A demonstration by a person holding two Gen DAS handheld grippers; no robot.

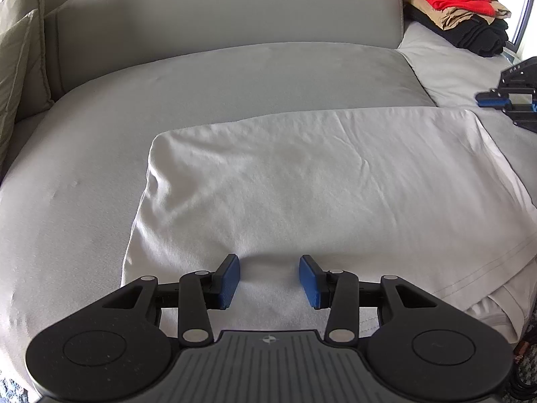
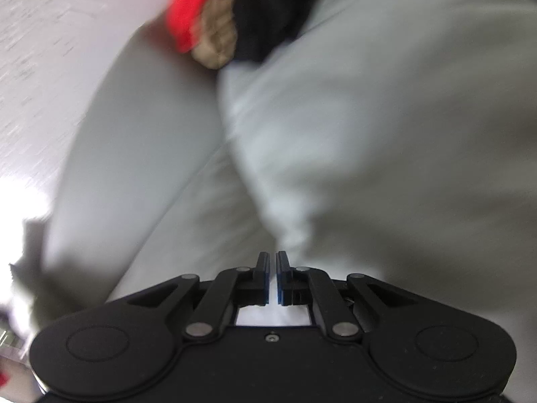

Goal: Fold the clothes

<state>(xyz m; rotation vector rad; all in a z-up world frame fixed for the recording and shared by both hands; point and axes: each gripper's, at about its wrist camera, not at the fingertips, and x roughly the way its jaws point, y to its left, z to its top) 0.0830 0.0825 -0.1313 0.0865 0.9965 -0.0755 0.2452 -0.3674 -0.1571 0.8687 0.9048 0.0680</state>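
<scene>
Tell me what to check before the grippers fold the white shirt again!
1. White shirt lies flat on the sofa: ok.
2. Left gripper open, over the shirt's near edge: ok.
3. Cloth pinched by the left gripper: not ok, its pads are apart.
4. Right gripper nearly shut; whether it pinches cloth: cannot tell, the picture is blurred.
5. Folded pile sits apart from the shirt: ok.

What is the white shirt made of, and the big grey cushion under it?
The white shirt looks like soft, matte cotton knit: fine wrinkles, a stitched hem. The grey cushion looks like smooth, velvety upholstery fabric with faint brush marks; the exact fibre cannot be told.
</scene>
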